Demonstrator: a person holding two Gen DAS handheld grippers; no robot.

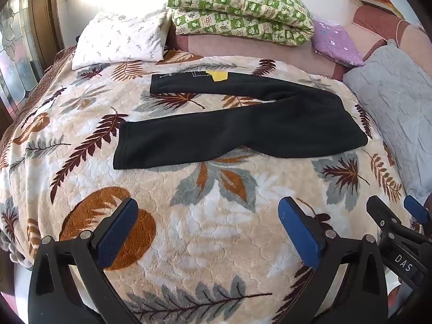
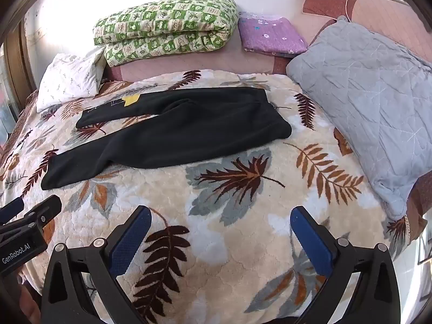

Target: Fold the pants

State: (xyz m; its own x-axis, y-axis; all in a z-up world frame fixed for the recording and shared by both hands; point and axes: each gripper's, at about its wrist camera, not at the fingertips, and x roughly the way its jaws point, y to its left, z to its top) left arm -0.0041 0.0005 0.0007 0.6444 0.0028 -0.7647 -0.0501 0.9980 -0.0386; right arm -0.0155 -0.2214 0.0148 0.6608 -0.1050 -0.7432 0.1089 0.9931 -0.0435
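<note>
Nearest, the left gripper [image 1: 208,216] and right gripper [image 2: 221,224] hover wide apart and empty above a leaf-patterned blanket [image 2: 243,256], and farther back black pants [image 1: 243,127] lie spread flat, legs splayed, likely soft, light fleece best pinched at cuffs or waistband.

Both wrist views angled down, side by side, sharing the bed [image 1: 216,243]

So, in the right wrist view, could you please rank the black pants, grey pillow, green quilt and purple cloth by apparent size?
1. black pants and grey pillow: alike, unranked
2. green quilt
3. purple cloth; it lies farther back, so unsure.
</note>
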